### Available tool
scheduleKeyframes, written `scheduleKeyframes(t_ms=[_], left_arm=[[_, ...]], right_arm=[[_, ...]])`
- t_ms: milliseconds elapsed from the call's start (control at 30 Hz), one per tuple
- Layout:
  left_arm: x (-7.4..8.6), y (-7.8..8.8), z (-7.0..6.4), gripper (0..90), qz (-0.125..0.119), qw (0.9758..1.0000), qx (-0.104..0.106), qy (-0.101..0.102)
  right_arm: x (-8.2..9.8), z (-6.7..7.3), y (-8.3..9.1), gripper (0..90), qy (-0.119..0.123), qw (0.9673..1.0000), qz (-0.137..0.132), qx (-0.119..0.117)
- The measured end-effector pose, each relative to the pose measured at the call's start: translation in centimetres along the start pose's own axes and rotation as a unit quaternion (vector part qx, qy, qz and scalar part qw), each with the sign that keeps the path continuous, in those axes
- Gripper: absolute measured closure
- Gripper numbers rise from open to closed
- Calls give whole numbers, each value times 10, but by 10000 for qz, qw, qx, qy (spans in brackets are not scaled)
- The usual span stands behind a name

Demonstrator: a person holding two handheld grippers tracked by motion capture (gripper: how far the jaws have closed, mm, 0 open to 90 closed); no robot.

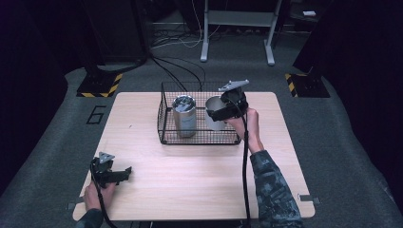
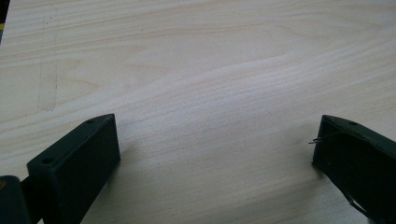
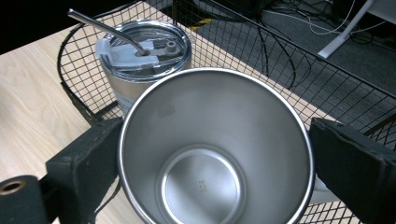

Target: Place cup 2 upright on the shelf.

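A black wire basket (image 1: 164, 118) stands at the table's far middle. In its left half is a steel tumbler (image 1: 184, 115) with a clear lid and a metal straw (image 3: 102, 25). An open, empty steel cup (image 1: 215, 114) is upright in the basket's right half, beside the tumbler (image 3: 140, 51). My right gripper (image 1: 223, 111) is shut on the cup (image 3: 205, 116), one jaw on each side of its rim. I cannot tell whether the cup rests on the basket floor. My left gripper (image 1: 124, 173) lies open near the table's front left corner, with bare wood between its jaws.
The wooden table (image 1: 190, 180) is bare in front of the basket. Cables and a white stand's legs (image 1: 237, 47) are on the floor behind the table. The basket's wire wall (image 3: 289, 60) rises just behind the cup.
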State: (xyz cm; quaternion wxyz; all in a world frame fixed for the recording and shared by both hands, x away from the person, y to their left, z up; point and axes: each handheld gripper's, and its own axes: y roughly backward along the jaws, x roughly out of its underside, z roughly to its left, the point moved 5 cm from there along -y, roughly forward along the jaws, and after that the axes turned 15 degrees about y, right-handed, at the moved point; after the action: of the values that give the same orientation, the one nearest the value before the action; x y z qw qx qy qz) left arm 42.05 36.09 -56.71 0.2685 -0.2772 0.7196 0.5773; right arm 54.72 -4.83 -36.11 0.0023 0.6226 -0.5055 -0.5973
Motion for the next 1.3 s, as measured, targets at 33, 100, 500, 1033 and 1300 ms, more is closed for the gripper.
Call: scheduleKeyframes(t_ms=[33, 100, 500, 1033, 1300], left_arm=[[0, 0, 0, 4, -1, 10000, 1, 1], [0, 0, 0, 4, 0, 10000, 0, 1], [0, 0, 0, 4, -1, 10000, 2, 1], [0, 0, 0, 5, 0, 10000, 1, -1], [0, 0, 0, 5, -1, 10000, 2, 1]], right_arm=[[0, -1, -2, 56, -51, 10000, -18, 29], [0, -2, -2, 56, -54, 10000, 43, 39], [2, -12, -22, 56, -204, 9994, 197, 189], [16, -13, -52, 56, -381, 9985, 374, 154], [20, -11, -62, 56, -316, 9984, 465, 71]])
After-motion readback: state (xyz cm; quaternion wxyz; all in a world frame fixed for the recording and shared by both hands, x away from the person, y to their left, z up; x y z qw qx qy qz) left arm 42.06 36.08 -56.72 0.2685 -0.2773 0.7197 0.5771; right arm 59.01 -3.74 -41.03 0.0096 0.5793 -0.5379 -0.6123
